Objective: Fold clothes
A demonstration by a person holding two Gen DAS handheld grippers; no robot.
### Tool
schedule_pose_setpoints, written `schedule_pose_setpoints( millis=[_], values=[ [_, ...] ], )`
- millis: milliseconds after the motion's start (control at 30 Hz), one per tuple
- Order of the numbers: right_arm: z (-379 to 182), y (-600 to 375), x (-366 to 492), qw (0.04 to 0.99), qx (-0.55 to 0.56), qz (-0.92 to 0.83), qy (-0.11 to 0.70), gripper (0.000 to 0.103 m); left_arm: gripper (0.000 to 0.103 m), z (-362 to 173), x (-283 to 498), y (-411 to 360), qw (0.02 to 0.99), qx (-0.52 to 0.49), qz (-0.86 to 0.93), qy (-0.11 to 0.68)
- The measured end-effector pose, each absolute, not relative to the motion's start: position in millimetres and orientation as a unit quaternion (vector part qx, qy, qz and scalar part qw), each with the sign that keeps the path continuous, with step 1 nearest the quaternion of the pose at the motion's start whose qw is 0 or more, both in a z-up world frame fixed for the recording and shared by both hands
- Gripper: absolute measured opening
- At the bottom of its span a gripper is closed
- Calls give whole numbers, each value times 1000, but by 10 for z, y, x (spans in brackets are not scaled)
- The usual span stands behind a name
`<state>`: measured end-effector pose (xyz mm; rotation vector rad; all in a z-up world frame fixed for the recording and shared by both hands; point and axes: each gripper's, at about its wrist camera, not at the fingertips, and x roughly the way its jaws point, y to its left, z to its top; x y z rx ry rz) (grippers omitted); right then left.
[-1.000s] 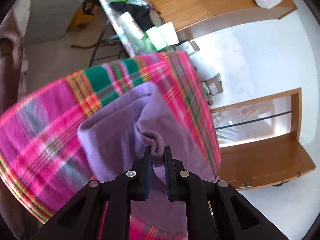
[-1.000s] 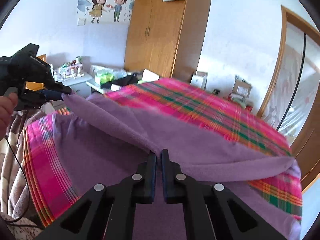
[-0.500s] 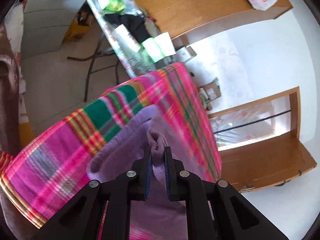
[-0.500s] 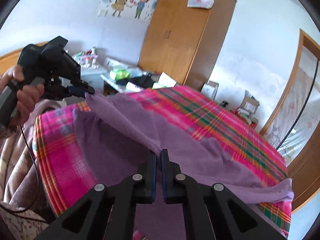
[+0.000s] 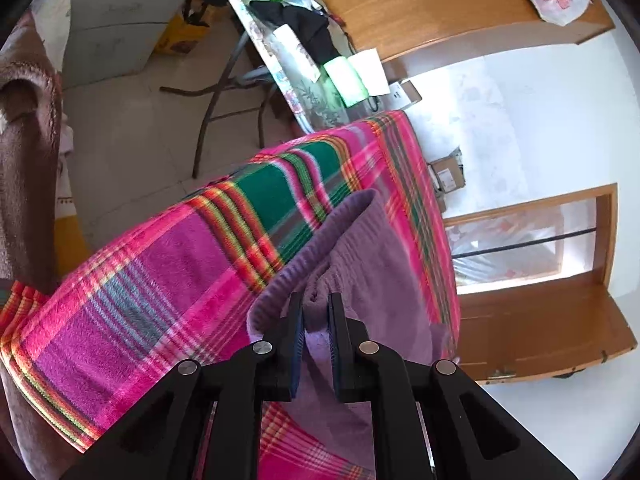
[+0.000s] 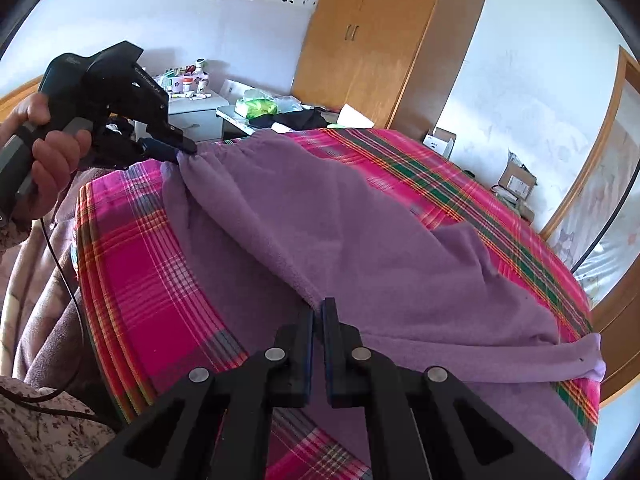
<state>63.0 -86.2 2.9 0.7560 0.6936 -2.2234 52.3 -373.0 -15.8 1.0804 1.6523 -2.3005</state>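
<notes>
A purple fleece garment (image 6: 360,240) lies spread over the pink and green plaid blanket (image 6: 140,280) on the bed. My right gripper (image 6: 318,310) is shut on the garment's near folded edge. The left gripper (image 5: 316,304) is shut on a bunched corner of the same purple garment (image 5: 360,248) near the blanket's (image 5: 160,280) far edge. In the right wrist view the left gripper (image 6: 182,152) appears at the left, held by a hand (image 6: 48,160), pinching that corner. The cloth stretches in a fold between both grippers.
A wooden wardrobe (image 6: 384,48) stands against the far wall. A cluttered folding table (image 5: 304,56) and white drawers (image 6: 196,112) sit beside the bed. Cardboard boxes (image 6: 516,180) lie on the floor by the wooden door frame (image 6: 592,160). A brownish blanket (image 5: 24,140) hangs at the left.
Both grippers have come lower and forward with the purple cloth, which now lies flatter on the blanket. The left gripper sits closer to the bed's corner.
</notes>
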Motion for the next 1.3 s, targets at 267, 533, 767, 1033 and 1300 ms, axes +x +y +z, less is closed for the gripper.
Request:
schedule_pose_setpoints(
  millis=[267, 533, 767, 1033, 1300],
  values=[
    [59, -830, 647, 346, 289, -854, 260, 4, 12, -124, 589, -3699, 54, 359, -761, 537],
    [-152, -824, 577, 357, 330, -838, 247, 5, 12, -201, 573, -3683, 74, 373, -760, 527],
    [-86, -750, 549, 365, 330, -843, 217, 5, 13, -199, 576, -3702, 80, 374, -759, 527],
    [-171, -769, 520, 374, 359, -833, 194, 5, 13, -129, 595, -3680, 82, 372, -767, 516],
    [-209, -781, 468, 377, 374, -828, 179, 6, 13, -176, 582, -3692, 89, 377, -762, 520]
  ],
)
